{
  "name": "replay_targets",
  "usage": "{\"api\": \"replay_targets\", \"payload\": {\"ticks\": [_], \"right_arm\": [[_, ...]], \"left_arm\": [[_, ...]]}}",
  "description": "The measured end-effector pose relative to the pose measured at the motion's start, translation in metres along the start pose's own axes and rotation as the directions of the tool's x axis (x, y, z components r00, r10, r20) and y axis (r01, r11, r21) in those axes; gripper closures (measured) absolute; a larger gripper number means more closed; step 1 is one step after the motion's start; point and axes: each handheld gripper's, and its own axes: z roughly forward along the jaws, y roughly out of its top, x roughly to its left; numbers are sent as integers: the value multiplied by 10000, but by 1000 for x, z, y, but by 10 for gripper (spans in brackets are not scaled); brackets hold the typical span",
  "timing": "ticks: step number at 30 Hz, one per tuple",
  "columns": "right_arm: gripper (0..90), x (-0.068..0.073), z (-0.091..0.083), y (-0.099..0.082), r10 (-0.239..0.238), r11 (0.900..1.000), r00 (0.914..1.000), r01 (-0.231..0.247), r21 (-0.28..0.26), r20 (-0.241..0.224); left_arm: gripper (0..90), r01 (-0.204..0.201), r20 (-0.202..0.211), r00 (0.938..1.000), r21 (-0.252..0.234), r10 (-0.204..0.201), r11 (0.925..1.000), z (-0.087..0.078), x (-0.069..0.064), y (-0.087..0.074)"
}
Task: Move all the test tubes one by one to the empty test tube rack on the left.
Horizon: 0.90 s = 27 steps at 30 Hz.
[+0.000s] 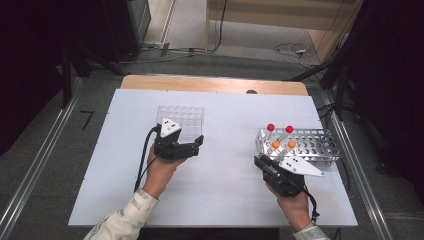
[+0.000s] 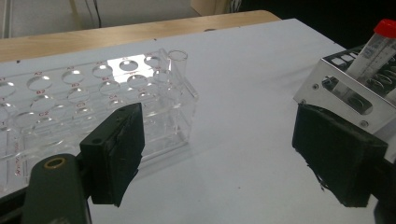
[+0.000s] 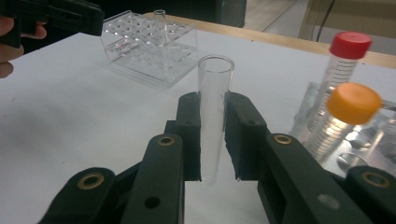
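My right gripper (image 3: 214,140) is shut on a clear, uncapped test tube (image 3: 214,93), which stands upright between the pads just above the white table. In the high view this right gripper (image 1: 261,162) sits in front of the left end of a metal rack (image 1: 320,146) that holds red-capped tubes (image 1: 270,128) and orange-capped tubes (image 1: 275,144). My left gripper (image 2: 224,154) is open wide with nothing between its jaws. From above, the left gripper (image 1: 181,144) rests by the near edge of a clear plastic rack (image 1: 181,117). One clear tube (image 2: 178,63) stands in that rack's corner hole.
The white table top (image 1: 225,190) lies over a wooden table with its far edge (image 1: 210,84) showing. Cables and dark stands are on the floor beyond. A red-capped tube (image 3: 348,51) and an orange-capped tube (image 3: 352,105) stand close to the right of my right jaws.
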Motion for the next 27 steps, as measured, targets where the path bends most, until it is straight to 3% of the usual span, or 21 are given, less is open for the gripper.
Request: {"api": "replay_targets", "payload": {"ticks": [16,23,27], "right_arm": [[737,25,51,21,-385,9990,9975,398,224,-595],[737,42,73,32,-632,9977,9946,650,190,-820],[737,51,86,34,-802,9954,9928,844,445,-890]], "left_arm": [[174,-241,175,9996,-80,243,9997,-3,-10,4],[189,-301,668,9972,-404,327,9987,-11,-20,13],[196,-400,810,9957,-525,442,9978,-13,-26,15]]}}
